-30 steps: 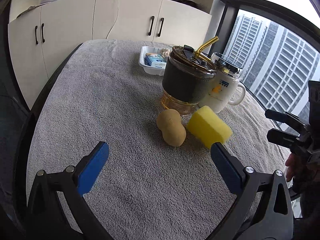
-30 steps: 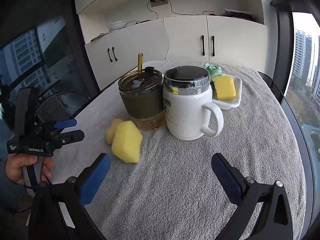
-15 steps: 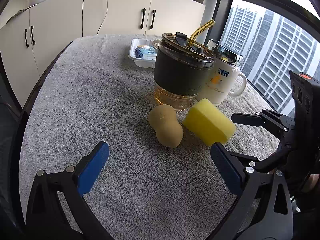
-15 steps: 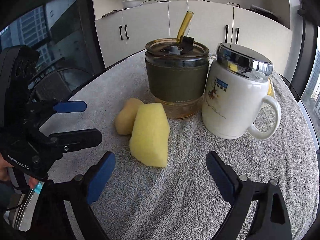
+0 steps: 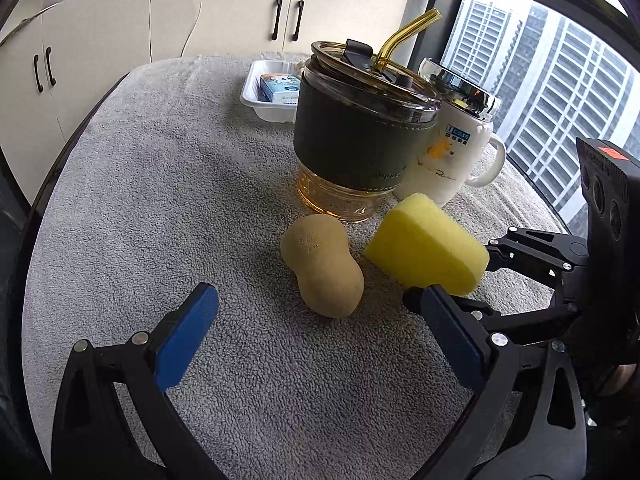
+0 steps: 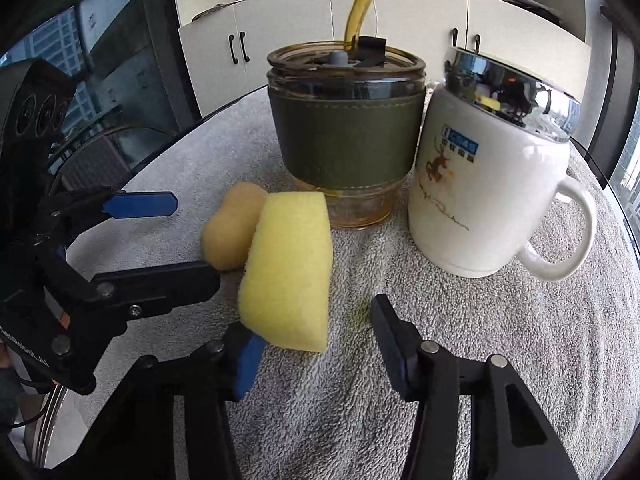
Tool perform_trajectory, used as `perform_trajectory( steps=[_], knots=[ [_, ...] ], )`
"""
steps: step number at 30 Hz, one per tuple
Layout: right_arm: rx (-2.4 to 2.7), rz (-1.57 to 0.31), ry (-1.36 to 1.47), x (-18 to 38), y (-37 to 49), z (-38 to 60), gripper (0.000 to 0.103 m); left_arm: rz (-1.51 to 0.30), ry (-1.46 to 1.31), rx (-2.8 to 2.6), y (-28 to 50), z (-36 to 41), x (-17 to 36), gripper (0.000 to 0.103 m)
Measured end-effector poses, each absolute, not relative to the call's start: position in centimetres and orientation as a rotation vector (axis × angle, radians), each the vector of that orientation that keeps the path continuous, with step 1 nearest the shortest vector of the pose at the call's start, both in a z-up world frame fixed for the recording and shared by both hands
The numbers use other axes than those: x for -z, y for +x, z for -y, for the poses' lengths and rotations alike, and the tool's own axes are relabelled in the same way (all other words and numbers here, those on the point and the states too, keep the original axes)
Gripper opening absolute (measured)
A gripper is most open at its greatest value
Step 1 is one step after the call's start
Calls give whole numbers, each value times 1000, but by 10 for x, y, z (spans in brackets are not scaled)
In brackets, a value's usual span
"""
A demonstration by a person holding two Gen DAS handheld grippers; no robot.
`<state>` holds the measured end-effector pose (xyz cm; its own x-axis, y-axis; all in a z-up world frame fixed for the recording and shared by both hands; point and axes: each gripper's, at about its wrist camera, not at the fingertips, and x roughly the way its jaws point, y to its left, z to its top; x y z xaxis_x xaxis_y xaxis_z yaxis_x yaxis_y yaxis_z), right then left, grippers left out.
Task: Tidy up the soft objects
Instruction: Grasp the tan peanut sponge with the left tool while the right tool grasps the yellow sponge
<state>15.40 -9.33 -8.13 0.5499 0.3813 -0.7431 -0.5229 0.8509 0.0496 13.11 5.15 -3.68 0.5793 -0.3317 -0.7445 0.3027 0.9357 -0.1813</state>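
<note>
Just in front of amber glass tumbler with green sleeve (image 6: 346, 136): yellow foam sponge block (image 6: 290, 276), touching tan peanut-shaped sponge (image 5: 322, 266). Right gripper (image 6: 316, 344) jaws just narrowing around block, right pad not seated. Left gripper (image 5: 320, 332) wide, empty. Centre pads on flat faces; squeeze gently, avoid tumbler.

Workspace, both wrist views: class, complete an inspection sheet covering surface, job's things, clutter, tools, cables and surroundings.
Surface: grey towel over the table.
Job's things: yellow sponge and tan sponge, side by side before the tumbler.
Clutter: tumbler with straw, lidded mug, tray holding a blue box.
Tools: left tool open, facing the tan sponge; right tool jaws have just been closing, yellow sponge's end between them, not yet pinched.
Cables: cable hanging over the cabinets.
Surroundings: white cabinets, window onto tower blocks.
</note>
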Motion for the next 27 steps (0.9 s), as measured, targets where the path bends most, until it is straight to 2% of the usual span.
perform_trajectory(
  steps=[1,3,5,19,20,21,22,23,25,27],
  knots=[
    [-539,-828,-188,81,154,94,48,-883,-33,366,131,-50,38,103],
    [-544,-825,-184,80,154,95,33,-893,-35,356,133,-49,40,103],
    [-552,-822,-177,79,154,98,26,-905,-34,343,136,-49,41,103],
    [-562,-793,-143,67,139,118,25,-926,-19,302,144,-40,44,101],
    [-559,-792,-147,67,138,118,25,-928,-19,300,146,-40,45,95],
    [-557,-793,-149,66,137,118,25,-932,-15,296,148,-40,46,73],
    [-555,-793,-150,66,136,119,25,-940,-11,293,151,-39,47,61],
    [-553,-792,-149,66,135,119,25,-940,-2,282,152,-39,48,52],
    [-551,-792,-143,65,133,122,25,-940,8,279,153,-39,47,48],
    [-547,-787,-137,64,129,128,25,-937,5,290,151,-38,46,37]
  ],
)
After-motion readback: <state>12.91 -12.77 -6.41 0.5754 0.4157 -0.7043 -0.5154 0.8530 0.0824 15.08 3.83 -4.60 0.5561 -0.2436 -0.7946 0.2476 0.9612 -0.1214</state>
